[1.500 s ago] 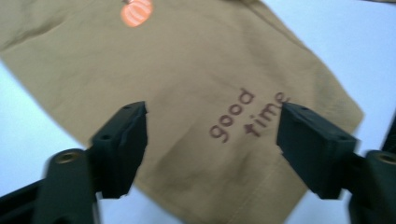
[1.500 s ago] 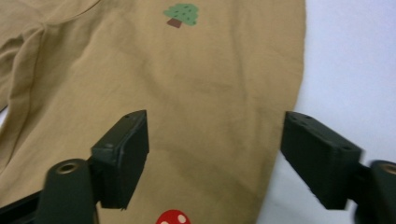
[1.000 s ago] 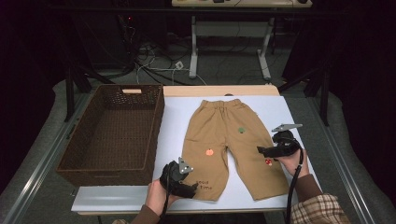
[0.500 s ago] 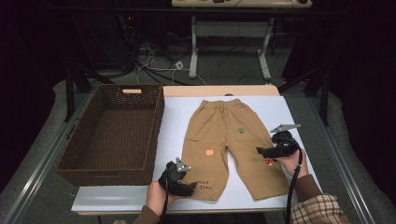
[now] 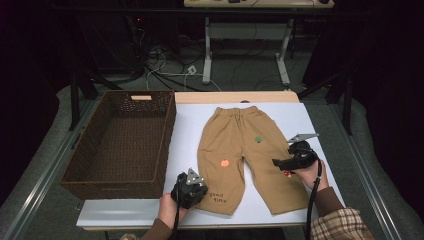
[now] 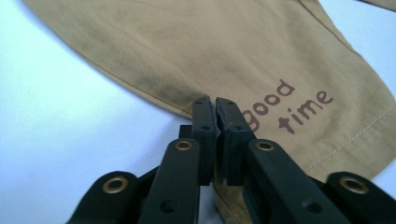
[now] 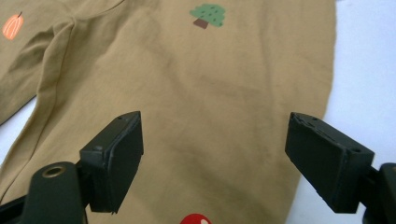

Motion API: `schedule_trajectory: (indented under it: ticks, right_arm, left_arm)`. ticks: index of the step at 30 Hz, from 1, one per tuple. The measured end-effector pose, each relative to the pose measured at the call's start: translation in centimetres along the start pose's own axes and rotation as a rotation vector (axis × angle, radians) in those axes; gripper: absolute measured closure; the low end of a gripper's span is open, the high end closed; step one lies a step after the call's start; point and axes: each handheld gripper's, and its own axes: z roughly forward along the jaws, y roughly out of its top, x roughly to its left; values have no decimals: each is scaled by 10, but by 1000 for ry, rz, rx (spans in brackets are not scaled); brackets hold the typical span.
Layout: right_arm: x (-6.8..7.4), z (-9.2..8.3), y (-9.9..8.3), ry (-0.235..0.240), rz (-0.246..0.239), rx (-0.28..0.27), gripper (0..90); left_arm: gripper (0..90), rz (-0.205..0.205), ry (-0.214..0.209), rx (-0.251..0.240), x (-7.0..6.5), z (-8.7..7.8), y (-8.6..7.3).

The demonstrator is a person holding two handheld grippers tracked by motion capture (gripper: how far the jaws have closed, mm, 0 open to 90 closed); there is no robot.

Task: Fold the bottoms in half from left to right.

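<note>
Lengthwise, trousers [image 5: 245, 155] point legs toward person.

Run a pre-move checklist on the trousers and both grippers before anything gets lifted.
1. Left gripper jaws have just closed, pinching the trousers at the leg's side edge near the "good time" print: ok.
2. Right gripper gripping: not ok, jaws open above the other leg.
3. Fabric between the right jaws: ok, the leg's edge lies there.
4. Trousers flat on the white sheet: ok.
5. Basket has room: ok, nothing in it.
6. How many layers the left jaws hold: cannot tell.
</note>
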Motion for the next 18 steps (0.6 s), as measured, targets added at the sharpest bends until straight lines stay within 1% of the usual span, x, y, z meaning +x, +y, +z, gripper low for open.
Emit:
schedule_trajectory:
  ticks: [2,3,5,6,8,10,13,15,18]
  right_arm:
    - [1,2,0,9,-3,4,189]
    - [2,2,1,8,-5,8,189]
    - [4,2,1,14,-10,7,190]
    - [5,2,2,14,-12,6,190]
    - [7,3,2,24,-17,5,190]
    - [10,3,3,26,-22,14,190]
    - [16,4,5,37,-36,21,188]
    - [20,4,7,42,-46,16,189]
    - [27,2,11,52,-50,-2,189]
  left_arm:
    - [877,6,-7,-11,-4,1,2]
    - [877,18,-5,-20,-6,1,4]
    - [878,28,-12,-49,-12,-1,8]
    - [878,44,-10,-61,-15,-1,10]
    - [878,61,-9,-87,-20,-2,15]
    - [878,86,-5,-96,-25,-1,19]
    - [878,108,-3,-106,-32,5,23]
    - [878,130,-4,-101,-36,9,25]
    - [878,146,-6,-102,-39,14,27]
